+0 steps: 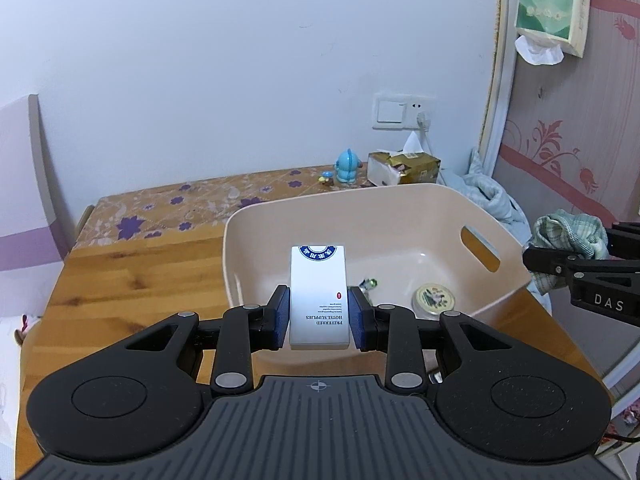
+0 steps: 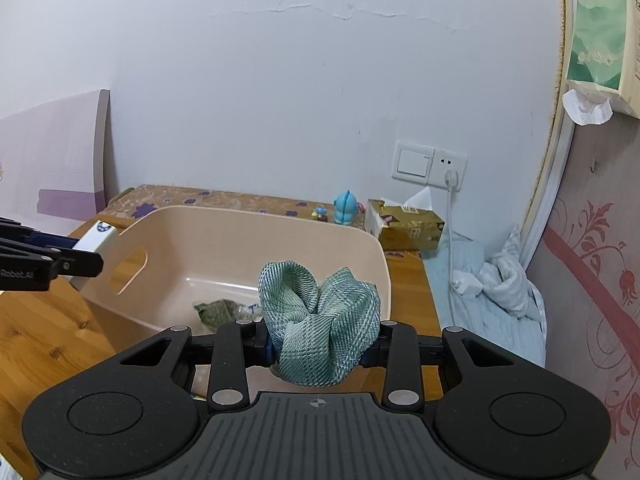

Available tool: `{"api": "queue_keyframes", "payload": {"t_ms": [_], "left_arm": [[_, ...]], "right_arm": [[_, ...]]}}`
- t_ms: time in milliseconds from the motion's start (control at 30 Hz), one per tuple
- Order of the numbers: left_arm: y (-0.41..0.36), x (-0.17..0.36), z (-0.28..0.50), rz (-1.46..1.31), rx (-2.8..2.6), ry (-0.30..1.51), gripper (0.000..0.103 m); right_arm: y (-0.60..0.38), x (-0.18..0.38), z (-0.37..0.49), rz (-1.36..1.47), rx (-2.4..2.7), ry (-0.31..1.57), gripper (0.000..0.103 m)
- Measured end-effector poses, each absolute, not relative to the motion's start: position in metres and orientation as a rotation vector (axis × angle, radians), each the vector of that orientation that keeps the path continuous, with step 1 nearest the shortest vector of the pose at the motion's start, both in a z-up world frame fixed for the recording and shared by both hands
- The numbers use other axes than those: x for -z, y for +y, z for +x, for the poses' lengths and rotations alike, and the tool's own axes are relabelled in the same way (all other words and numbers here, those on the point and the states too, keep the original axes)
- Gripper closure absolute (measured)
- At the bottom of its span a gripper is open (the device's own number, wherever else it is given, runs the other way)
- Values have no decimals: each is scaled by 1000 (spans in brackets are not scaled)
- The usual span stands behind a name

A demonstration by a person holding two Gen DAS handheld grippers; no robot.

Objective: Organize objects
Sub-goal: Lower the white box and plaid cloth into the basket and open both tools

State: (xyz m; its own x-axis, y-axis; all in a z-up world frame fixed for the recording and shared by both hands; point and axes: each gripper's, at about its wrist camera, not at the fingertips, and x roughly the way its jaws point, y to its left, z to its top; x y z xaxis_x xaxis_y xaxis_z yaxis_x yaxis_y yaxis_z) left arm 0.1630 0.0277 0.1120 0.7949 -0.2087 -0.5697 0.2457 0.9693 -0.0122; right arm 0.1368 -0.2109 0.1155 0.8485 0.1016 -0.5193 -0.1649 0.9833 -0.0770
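Woodgrain table (image 1: 132, 280) at lower left, smooth beige plastic tub (image 1: 360, 216) mid-frame. Left gripper (image 1: 319, 318) pinches a glossy white rectangular box (image 1: 318, 296); right gripper (image 2: 320, 346) squeezes a crumpled green woven cloth (image 2: 318, 320), both over the tub.

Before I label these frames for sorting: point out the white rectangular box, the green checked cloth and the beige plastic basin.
white rectangular box (image 1: 318, 300), left wrist view, front face.
green checked cloth (image 2: 320, 320), right wrist view, bunched middle.
beige plastic basin (image 1: 320, 216), left wrist view, far inner wall.

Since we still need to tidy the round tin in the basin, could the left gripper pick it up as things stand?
Probably not yet: the left gripper is shut on the white box, so its jaws are occupied. The round tin lies uncovered in the pink basin.
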Motion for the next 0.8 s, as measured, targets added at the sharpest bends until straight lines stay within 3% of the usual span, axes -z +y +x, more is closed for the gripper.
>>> {"api": "queue_keyframes", "payload": {"t_ms": [800], "left_arm": [[-2, -58, 243, 93, 258, 773, 72]], "right_arm": [[-188, -79, 216, -179, -166, 657, 70]]}}
